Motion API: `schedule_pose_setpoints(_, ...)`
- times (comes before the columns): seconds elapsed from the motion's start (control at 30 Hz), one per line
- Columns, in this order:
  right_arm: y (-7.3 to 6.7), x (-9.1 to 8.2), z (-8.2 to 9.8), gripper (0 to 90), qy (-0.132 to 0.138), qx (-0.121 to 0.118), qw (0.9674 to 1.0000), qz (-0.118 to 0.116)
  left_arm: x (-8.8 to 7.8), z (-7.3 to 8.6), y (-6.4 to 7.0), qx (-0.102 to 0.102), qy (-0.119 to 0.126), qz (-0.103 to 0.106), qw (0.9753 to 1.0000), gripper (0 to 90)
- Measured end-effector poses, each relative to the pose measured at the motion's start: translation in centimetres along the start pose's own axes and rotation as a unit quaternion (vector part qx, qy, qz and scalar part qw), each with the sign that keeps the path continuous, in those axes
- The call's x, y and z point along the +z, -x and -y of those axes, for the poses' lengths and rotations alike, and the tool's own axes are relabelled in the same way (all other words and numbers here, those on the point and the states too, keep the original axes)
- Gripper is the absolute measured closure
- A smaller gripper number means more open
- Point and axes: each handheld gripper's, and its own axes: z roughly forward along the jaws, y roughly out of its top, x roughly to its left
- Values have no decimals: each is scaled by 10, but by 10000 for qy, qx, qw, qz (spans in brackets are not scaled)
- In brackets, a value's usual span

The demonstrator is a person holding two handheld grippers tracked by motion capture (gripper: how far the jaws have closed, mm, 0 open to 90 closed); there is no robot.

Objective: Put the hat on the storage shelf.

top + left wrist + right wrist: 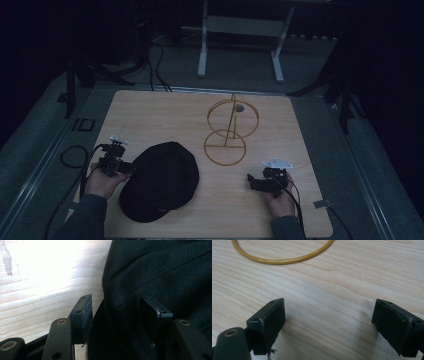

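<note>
**Left tool at the cap's edge, jaws spread; right tool released over bare wood**

I start with my left tool [120, 312]; in the left gripper view its jaws stand wide apart, with the edge of the black cap [160, 272] lying between them; one jaw sits over the pale wood just beside the fabric, the other lies over the dark cloth; I cannot see the pads pressing on the cloth, so I read this tool as released, not clenched on the cap. From the high view the left tool [116, 161] sits at the cap's left side, touching or nearly touching it; I cannot tell which.

My right tool [328, 325] is released too; its jaws are spread with nothing but wood grain between them; from above, the right tool [264, 181] rests low near the front right of the surface [165, 107], well apart from the cap.

The cap [160, 180] lies flat on the front left part of the surface; a yellow wire stand [227, 132], a ring base with an upright ring above it, stands behind and to the right of the cap; an arc of its base ring [282, 260] shows beyond the right tool.
</note>
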Motion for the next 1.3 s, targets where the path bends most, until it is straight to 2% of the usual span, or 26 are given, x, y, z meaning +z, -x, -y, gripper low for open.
schedule_pose_setpoints(0.3, 0, 0, 0, 115, -1, -2, 10000, 1, 18, -6, 7, 67, -218, -99, 9997, 454)
schedule_pose_setpoints(0.47, 0, 0, 0, 115, 0, -2, 10000, 1, 26, -10, 10, 114, -311, -122, 9994, 534)
schedule_pose_setpoints(0.53, 0, 0, 0, 115, -1, 0, 10000, 1, 27, -11, 10, 127, -349, -108, 9993, 611)
schedule_pose_setpoints(0.6, 0, 0, 0, 115, -1, -1, 10000, 1, 26, -11, 9, 96, -350, -106, 9993, 637)
schedule_pose_setpoints(0.63, 0, 0, 0, 115, 0, -1, 10000, 1, 25, -11, 8, 82, -340, -95, 9993, 693)
schedule_pose_setpoints(0.83, 0, 0, 0, 115, 0, -2, 10000, 1, 22, -12, 6, 115, -372, -46, 9992, 752)
schedule_pose_setpoints(0.97, 0, 0, 0, 115, -1, 0, 10000, 0, 20, -14, 5, 115, -397, 86, 9991, 773)
schedule_pose_setpoints(1.07, 0, 0, 0, 115, 0, -2, 10000, 1, 20, -14, 3, 82, -409, 295, 9987, 775)
schedule_pose_setpoints(1.3, 0, 0, 0, 115, -2, 1, 10000, 0, 13, -18, 4, 195, -395, 500, 9978, 779)
